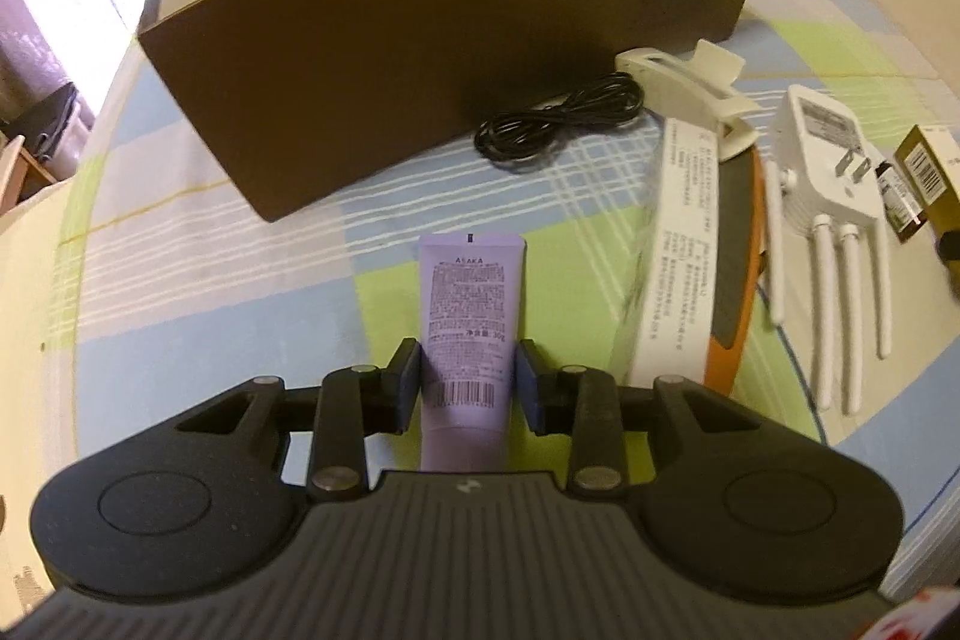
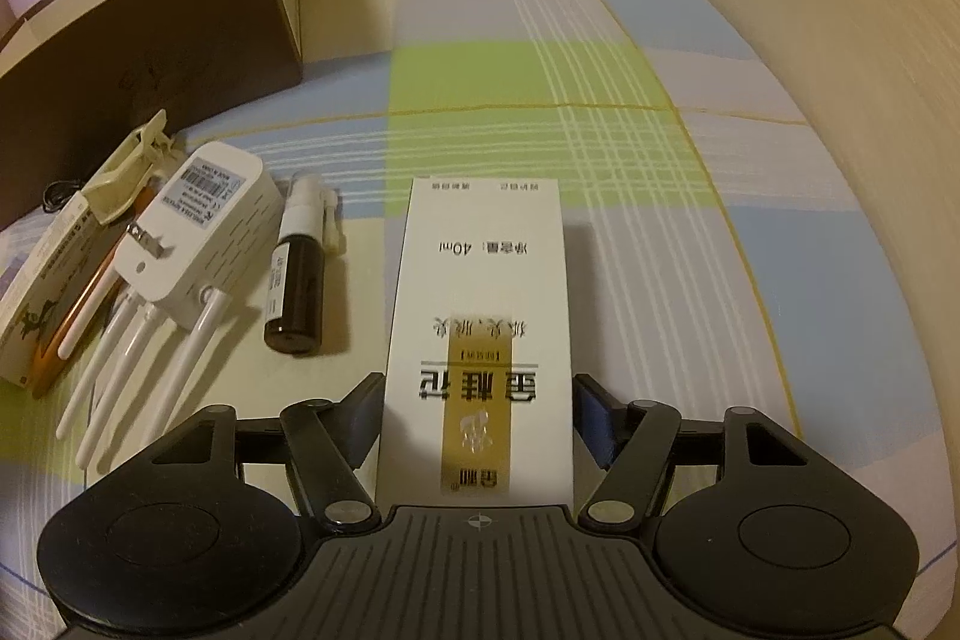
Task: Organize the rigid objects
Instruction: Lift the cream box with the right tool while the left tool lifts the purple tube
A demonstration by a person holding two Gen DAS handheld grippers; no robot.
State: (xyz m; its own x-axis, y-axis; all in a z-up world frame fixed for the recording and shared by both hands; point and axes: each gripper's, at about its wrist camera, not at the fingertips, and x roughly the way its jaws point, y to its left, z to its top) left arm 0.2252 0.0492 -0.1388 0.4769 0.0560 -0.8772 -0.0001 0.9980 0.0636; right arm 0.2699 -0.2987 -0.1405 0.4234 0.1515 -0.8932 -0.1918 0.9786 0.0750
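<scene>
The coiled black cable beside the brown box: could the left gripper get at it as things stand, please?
Probably not yet: the left gripper has a lilac plastic tube between its fingers. The path across the checked cloth to the coiled black cable looks free.

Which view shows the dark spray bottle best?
Right wrist view: the dark spray bottle lies whole beside the white router. In the left wrist view only a blurred sliver shows at the right edge.

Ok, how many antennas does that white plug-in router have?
4, all at the router's near end: three antennas fanned side by side, one splayed left over the orange item. None looks hidden.
</scene>
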